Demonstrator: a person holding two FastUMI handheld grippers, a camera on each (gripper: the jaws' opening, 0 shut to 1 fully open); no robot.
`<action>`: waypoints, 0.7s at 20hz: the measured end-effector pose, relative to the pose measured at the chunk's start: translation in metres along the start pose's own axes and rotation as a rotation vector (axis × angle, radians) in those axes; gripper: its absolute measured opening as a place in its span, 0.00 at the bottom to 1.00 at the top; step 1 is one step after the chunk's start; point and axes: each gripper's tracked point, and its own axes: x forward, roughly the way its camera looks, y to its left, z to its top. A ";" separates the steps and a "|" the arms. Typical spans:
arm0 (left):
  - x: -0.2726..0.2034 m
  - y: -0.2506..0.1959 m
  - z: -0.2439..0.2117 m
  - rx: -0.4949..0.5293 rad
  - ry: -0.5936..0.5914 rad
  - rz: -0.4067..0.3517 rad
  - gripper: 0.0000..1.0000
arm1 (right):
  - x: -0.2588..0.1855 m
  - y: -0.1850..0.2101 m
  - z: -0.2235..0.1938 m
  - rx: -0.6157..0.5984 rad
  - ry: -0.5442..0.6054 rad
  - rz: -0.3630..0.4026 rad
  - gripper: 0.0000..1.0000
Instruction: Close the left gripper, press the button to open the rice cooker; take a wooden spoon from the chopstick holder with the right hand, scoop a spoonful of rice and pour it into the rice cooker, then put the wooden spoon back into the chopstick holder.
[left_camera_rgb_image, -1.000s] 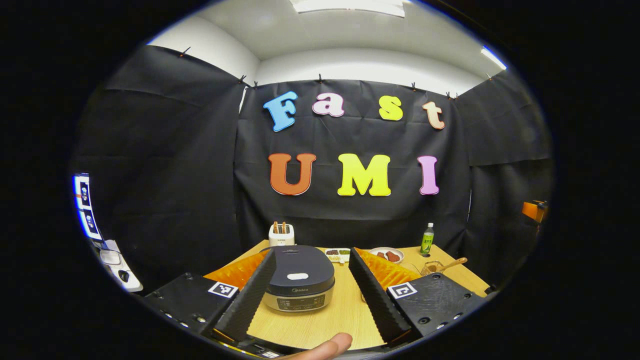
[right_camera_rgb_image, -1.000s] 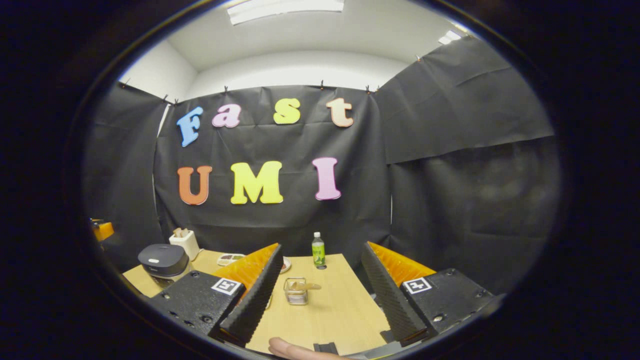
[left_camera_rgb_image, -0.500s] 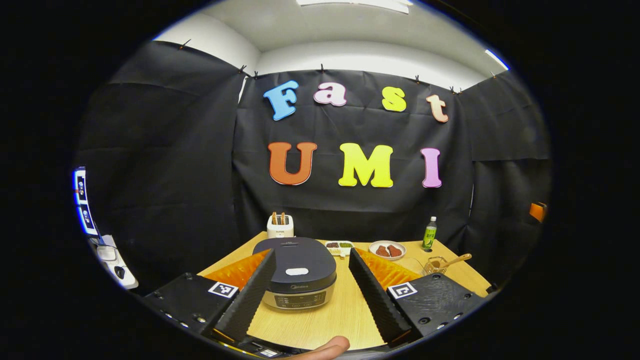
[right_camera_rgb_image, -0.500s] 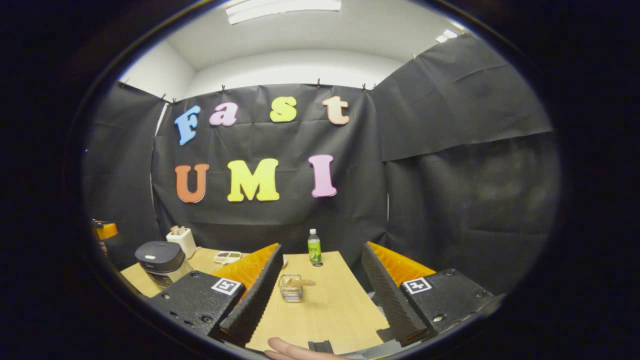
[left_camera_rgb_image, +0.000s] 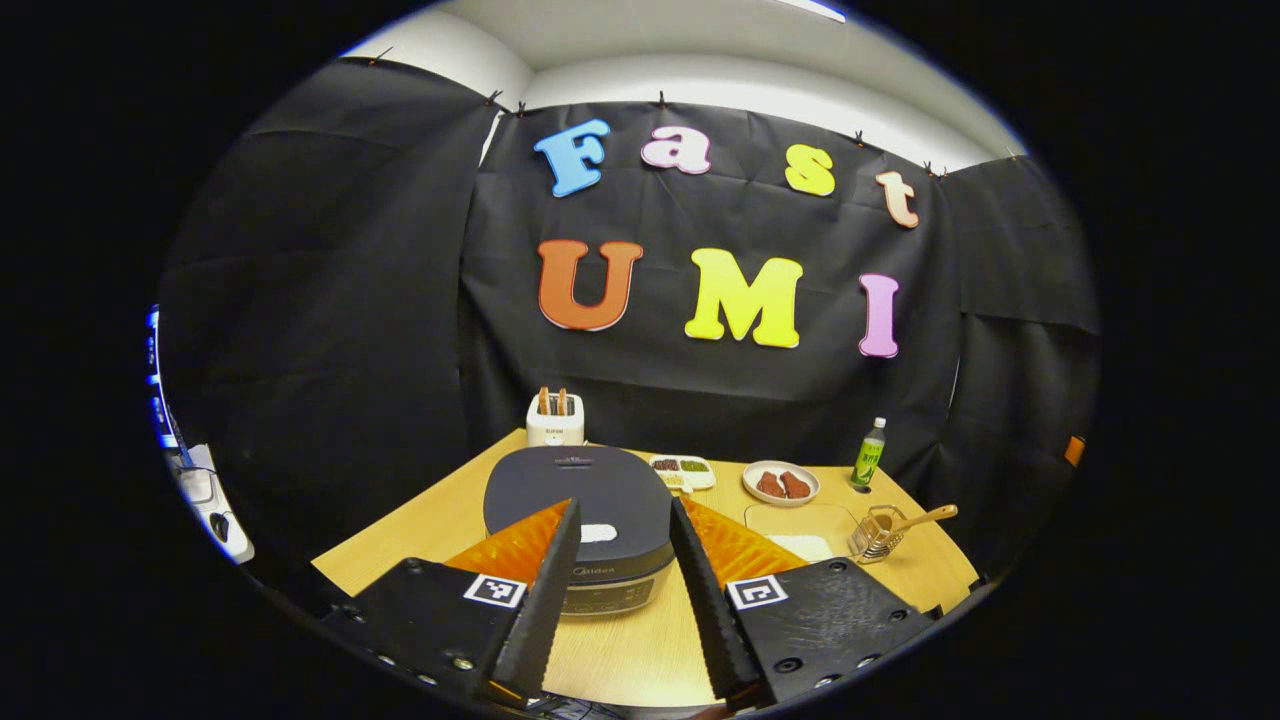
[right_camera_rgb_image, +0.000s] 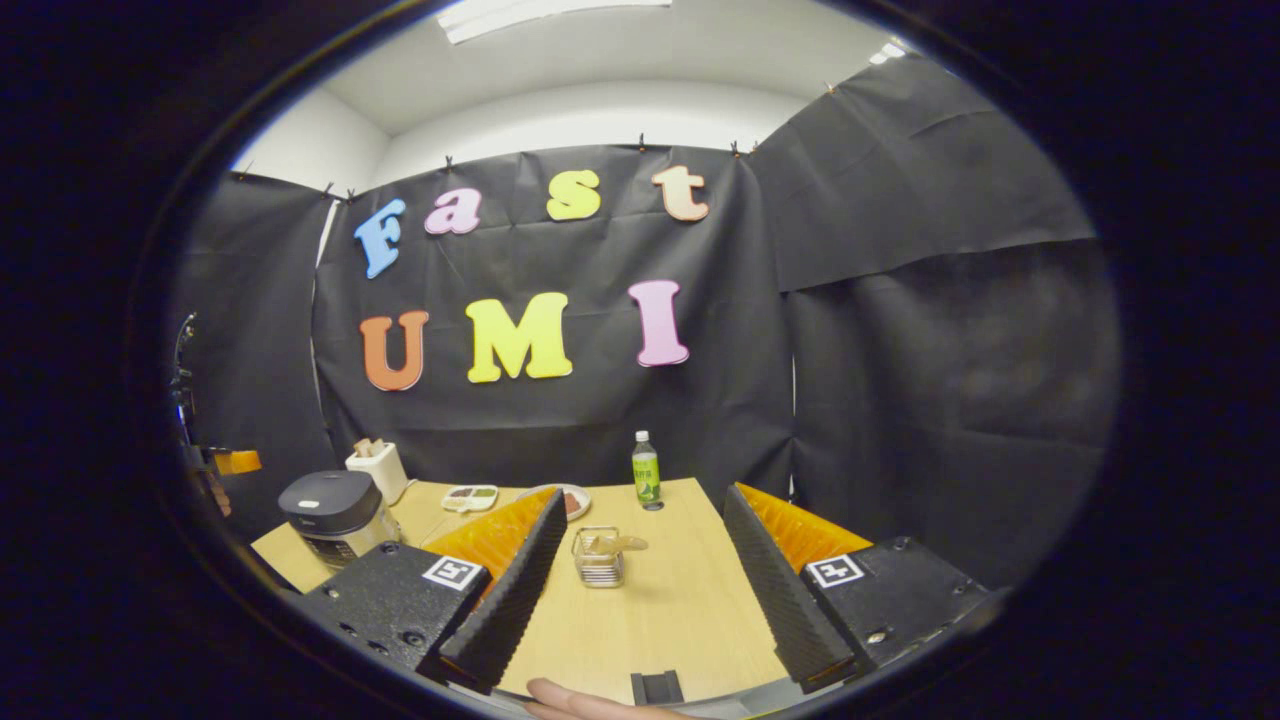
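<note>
The dark rice cooker (left_camera_rgb_image: 580, 485) stands on the wooden table (left_camera_rgb_image: 430, 520) with its lid down and a white button (left_camera_rgb_image: 598, 533) near the front. My left gripper (left_camera_rgb_image: 625, 503) hovers just in front of and above it, fingers narrowed but still apart, holding nothing. A wire chopstick holder (left_camera_rgb_image: 877, 533) at the right carries the wooden spoon (left_camera_rgb_image: 925, 517). Beside it lies a clear tray (left_camera_rgb_image: 800, 520) with white rice. My right gripper (right_camera_rgb_image: 642, 495) is open and empty, with the holder (right_camera_rgb_image: 598, 560) and spoon (right_camera_rgb_image: 612, 544) between its fingers but farther off. The cooker (right_camera_rgb_image: 330, 505) stands far left.
At the back of the table stand a white toaster (left_camera_rgb_image: 556, 420), a small divided dish (left_camera_rgb_image: 682, 468), a plate of reddish food (left_camera_rgb_image: 781, 483) and a green bottle (left_camera_rgb_image: 868, 455). A person's fingertip (right_camera_rgb_image: 565, 693) shows at the bottom edge. The table's right edge (right_camera_rgb_image: 720, 560) drops off by the wall.
My left gripper has moved nearer the rice cooker and tipped down, and its fingers have drawn closer together. The right gripper has barely shifted.
</note>
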 end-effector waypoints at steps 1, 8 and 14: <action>0.005 0.002 -0.001 -0.002 0.008 0.009 0.55 | 0.000 0.003 -0.006 0.008 0.017 0.011 1.00; 0.061 0.007 -0.042 0.044 0.173 0.058 0.16 | 0.004 -0.002 -0.020 0.000 0.048 0.025 1.00; 0.099 0.022 -0.063 0.040 0.252 0.127 0.00 | 0.003 -0.012 -0.027 -0.016 0.043 0.010 1.00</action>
